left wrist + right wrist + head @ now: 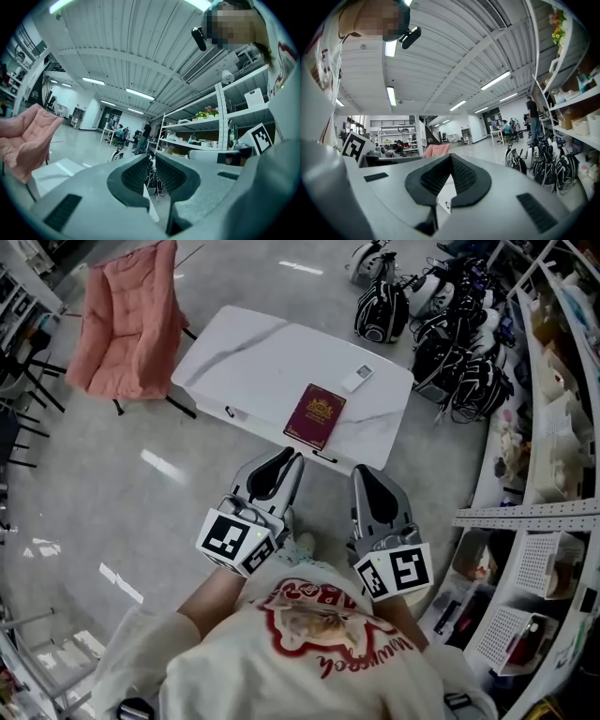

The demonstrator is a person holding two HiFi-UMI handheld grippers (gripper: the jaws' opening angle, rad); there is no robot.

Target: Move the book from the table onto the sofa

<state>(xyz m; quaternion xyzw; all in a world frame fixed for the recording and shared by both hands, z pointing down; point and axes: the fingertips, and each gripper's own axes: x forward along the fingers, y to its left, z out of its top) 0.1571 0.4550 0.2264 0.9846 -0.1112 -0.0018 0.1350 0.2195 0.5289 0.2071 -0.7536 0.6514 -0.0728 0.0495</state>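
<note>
Book (315, 415): lies flat on the white counter (244, 357) near its lower edge, centre frame; its long axis runs roughly up-down the frame.
Left gripper (296, 458): jaws a narrow slit apart, empty; just below the book, the nearer one.
Right gripper (360, 471): jaws closed, empty; below-right of the book.
Sofa (127, 324): pink, upper left, well apart from the book.
</note>
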